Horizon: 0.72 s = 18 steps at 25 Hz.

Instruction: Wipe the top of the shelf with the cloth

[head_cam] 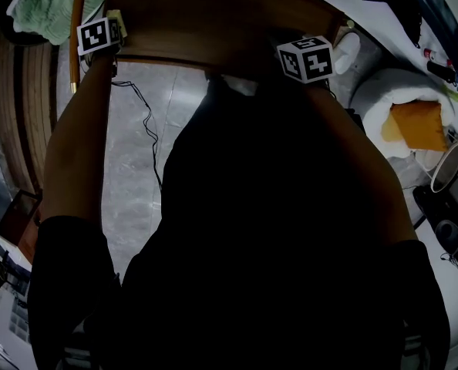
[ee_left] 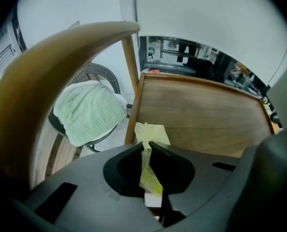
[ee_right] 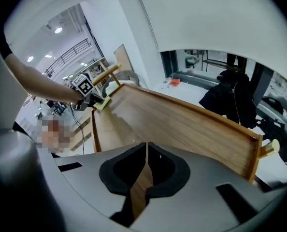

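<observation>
Jaws pinch cloth (ee_left: 152, 132) on left gripper (ee_left: 147, 150), touch on right gripper (ee_right: 146, 148).

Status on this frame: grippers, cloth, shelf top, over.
Left gripper shut on yellow cloth, at left corner of shelf top. Right gripper shut, empty, over the shelf top. Nothing in the way on the wood.

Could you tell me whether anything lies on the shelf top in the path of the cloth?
Nothing visible does: the cloth is pinched in the left gripper at the left end of the shelf top, and the wood ahead is bare.
</observation>
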Each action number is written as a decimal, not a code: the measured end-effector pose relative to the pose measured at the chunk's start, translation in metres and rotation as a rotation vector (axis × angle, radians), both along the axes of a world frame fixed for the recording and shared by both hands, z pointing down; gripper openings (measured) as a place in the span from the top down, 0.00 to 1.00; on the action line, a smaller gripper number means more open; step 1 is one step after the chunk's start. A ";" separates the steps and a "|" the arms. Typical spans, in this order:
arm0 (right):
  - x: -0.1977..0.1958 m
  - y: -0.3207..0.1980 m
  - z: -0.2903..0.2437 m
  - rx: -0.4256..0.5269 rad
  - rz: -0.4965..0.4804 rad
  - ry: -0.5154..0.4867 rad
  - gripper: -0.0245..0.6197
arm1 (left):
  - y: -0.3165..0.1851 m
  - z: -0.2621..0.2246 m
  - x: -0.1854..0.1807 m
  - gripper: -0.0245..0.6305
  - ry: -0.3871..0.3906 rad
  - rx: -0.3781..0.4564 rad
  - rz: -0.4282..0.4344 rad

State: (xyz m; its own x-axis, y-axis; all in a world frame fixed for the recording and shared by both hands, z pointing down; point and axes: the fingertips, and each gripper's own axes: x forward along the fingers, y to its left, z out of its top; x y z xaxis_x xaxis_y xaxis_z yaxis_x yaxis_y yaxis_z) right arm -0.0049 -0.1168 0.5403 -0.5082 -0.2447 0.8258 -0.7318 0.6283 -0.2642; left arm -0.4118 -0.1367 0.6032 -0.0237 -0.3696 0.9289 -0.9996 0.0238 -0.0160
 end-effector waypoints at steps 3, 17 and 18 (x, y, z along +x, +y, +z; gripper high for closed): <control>0.034 -0.007 -0.004 0.022 0.031 0.002 0.92 | -0.005 -0.004 0.008 0.92 0.029 -0.001 -0.085; 0.210 -0.023 -0.013 0.058 0.248 -0.017 0.92 | -0.011 -0.028 0.512 0.92 0.499 0.035 0.443; 0.216 -0.020 -0.011 0.056 0.247 -0.015 0.92 | -0.009 -0.028 0.533 0.92 0.498 0.027 0.466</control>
State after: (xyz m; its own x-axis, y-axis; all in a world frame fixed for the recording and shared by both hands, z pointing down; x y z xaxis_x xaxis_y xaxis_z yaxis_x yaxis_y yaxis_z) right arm 0.2116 -0.1369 0.5290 -0.4395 -0.4085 0.8000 -0.8612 0.4447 -0.2461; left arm 0.1213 -0.1462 0.5749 0.5715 -0.2607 0.7780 -0.7935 -0.4169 0.4432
